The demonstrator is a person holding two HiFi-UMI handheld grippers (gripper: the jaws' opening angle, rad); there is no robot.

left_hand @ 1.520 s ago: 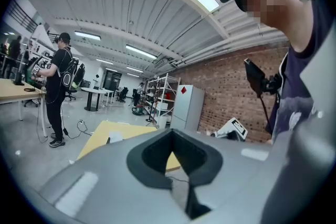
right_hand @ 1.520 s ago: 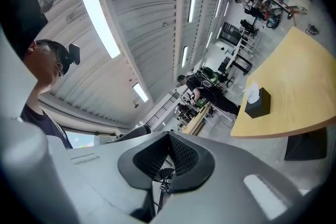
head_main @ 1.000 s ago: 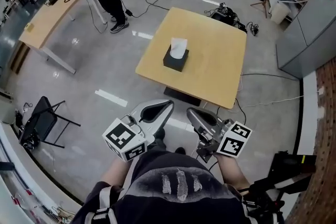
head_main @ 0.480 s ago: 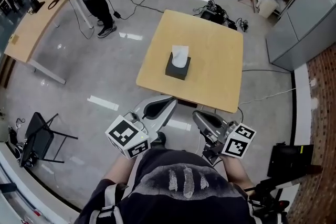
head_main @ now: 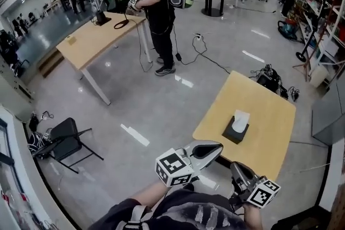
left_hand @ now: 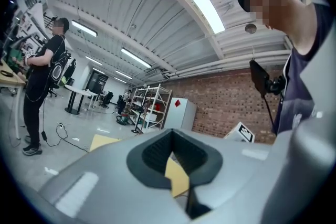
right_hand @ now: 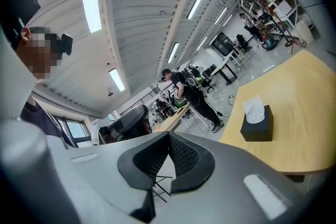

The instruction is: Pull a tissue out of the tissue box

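Head view: left gripper (head_main: 216, 146) and right gripper (head_main: 235, 166) both pinched shut and empty, well short of the tissue box (head_main: 235, 132). Guessing the reach hasn't begun.

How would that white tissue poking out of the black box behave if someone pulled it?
Probably floppy and very light: the tissue stands in a thin, crumpled peak. It likely tears if yanked. The small tissue box sits unheld on the table, so it may lift or slide along.
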